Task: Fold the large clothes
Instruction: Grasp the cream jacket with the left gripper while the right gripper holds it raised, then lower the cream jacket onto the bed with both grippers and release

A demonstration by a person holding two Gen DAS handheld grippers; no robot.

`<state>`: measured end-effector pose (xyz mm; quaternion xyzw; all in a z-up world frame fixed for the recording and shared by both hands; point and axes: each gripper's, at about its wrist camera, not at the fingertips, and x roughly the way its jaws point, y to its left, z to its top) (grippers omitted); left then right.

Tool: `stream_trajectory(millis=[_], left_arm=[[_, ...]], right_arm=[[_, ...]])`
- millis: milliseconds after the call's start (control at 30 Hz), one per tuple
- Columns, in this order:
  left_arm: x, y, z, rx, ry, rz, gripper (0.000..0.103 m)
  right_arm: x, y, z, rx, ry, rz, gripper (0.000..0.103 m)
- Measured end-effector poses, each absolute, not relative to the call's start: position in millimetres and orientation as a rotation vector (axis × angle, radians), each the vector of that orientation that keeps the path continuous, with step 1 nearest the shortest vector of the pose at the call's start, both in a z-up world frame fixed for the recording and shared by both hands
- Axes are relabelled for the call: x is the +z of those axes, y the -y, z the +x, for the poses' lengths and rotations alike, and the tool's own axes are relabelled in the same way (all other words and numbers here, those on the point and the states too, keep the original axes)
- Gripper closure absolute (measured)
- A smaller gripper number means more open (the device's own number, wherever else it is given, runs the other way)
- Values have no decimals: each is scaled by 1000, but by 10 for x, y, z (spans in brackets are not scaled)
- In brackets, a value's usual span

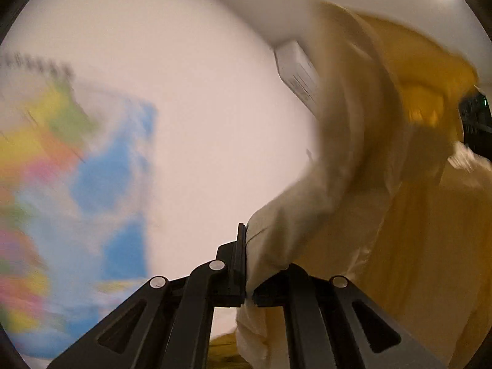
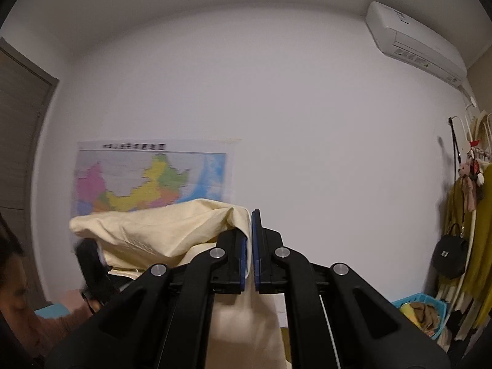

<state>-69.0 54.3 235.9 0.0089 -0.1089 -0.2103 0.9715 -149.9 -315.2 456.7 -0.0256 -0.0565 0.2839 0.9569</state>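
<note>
Both grippers pinching pale yellow garment: left gripper clamping one edge, right gripper clamping other. Garment hanging mid-air before wall map. Folding barely starting; no fold showing yet, judging by loose drape.

Right claw pinches cream cloth — map behind.

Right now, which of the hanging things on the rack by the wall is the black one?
The round black bag, hanging low on the rack at the right of the right wrist view. The garments beside it are mustard and cream, and the little teddy above is pinkish.
</note>
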Motion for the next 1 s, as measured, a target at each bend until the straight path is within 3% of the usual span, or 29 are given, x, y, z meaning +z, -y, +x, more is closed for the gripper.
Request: stream_trajectory(millis=[133,333,467,600,733,1000], left_arm=[[2449,-1035,-1570,-230,214,79,101],[2708,-1193,-2785,-18,187,174,101],[2781,-1239,-3066,121,133,246,99],[2761,-1370,-2819,254,39,264,99],[2406,-1836,-2116,318,-164,195,99],[566,-2507,-69,360,-598,157,100]], right_arm=[[4320,2951,-1824,685,94,-34,100],[4089,2627,-2025,856,86,21,100],[4034,2430,-1917,966,76,81,100],[3805,2057,-1277,1043,-38,150,100],[3090,1516,-142,1052,-285,211,100],[796,590,1728,860,-831,226,99]])
